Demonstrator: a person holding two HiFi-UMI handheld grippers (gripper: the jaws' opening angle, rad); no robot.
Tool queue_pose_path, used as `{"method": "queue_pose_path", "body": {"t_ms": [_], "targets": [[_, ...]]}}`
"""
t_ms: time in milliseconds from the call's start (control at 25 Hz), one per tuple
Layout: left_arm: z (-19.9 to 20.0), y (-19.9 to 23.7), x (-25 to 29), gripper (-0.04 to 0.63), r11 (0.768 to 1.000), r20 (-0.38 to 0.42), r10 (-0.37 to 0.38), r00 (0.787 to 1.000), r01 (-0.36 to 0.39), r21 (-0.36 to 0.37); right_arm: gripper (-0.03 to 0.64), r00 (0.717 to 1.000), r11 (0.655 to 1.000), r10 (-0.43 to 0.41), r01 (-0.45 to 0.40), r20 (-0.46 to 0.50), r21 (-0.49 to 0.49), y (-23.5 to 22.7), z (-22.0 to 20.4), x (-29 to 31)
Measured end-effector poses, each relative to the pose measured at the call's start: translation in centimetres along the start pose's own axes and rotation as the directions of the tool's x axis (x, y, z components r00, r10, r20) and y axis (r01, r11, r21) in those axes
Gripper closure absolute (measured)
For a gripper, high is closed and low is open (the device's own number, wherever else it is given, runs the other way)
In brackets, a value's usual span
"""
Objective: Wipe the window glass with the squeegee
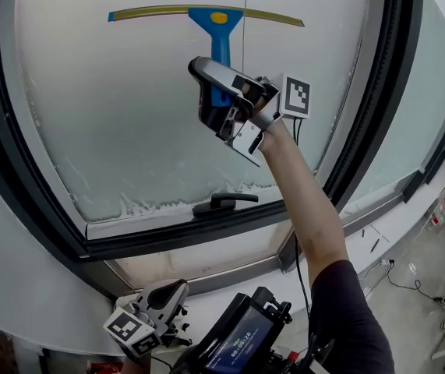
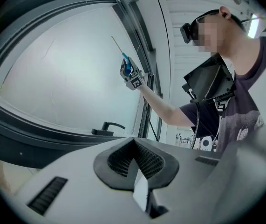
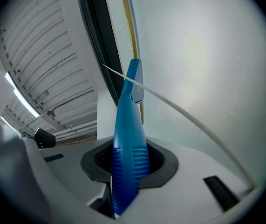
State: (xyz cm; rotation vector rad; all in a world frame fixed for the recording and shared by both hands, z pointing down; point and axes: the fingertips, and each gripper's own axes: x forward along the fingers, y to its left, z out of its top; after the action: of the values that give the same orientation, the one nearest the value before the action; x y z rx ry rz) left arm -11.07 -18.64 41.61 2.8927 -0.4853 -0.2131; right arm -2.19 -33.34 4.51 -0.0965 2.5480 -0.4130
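The blue squeegee [image 1: 220,32] has a long yellowish blade [image 1: 152,11] pressed flat against the frosted window glass [image 1: 113,107], high on the pane. My right gripper [image 1: 224,92] is raised to the glass and shut on the squeegee's ribbed blue handle [image 3: 129,160]. In the left gripper view the same squeegee [image 2: 126,59] shows small against the pane. My left gripper [image 1: 171,306] hangs low below the sill, its jaws closed together with nothing between them [image 2: 137,160].
A dark window frame [image 1: 27,185] surrounds the pane, with a black handle [image 1: 224,202] on the lower rail. Foamy residue lines the glass's bottom edge [image 1: 160,205]. A black device with a screen [image 1: 241,337] hangs at the person's chest. A thin cable [image 3: 193,118] runs beside the squeegee.
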Motion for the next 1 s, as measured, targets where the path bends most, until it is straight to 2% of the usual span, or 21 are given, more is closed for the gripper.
{"method": "queue_pose_path", "body": {"t_ms": [320,440,560,680,840,1000], "targets": [[1.4,-1.2,-0.3,0.591,0.999,-0.033,0.000,0.999,-0.002,-0.045,0.524,1.000,1.000,-0.002,0.002,-0.017,0.005,0.0,-0.7,0.2],[-0.2,-1.7,0.8,0.591,0.997,-0.032,-0.056,0.998,0.054,-0.060,0.524,0.999,0.999,-0.033,0.034,-0.030,0.009,-1.1,-2.3,-1.3],[0.3,-2.2,2.0,0.591,0.993,-0.029,-0.111,0.993,0.111,-0.028,0.525,0.997,0.997,-0.068,0.069,-0.042,0.037,-0.8,-2.4,-1.3],[0.0,-2.6,3.0,0.591,0.987,-0.017,-0.156,0.988,0.155,-0.044,0.524,0.994,0.994,-0.100,0.102,-0.054,0.040,-0.9,-3.8,-2.8],[0.3,-2.2,3.4,0.590,0.986,-0.021,-0.160,0.987,0.159,-0.043,0.524,0.993,0.994,-0.104,0.106,-0.063,0.030,-1.6,-4.4,-3.7],[1.7,-3.6,3.9,0.591,0.982,-0.035,-0.176,0.984,0.173,-0.080,0.523,0.995,0.997,-0.073,0.073,-0.065,-0.001,-1.2,-4.5,-4.4]]}}
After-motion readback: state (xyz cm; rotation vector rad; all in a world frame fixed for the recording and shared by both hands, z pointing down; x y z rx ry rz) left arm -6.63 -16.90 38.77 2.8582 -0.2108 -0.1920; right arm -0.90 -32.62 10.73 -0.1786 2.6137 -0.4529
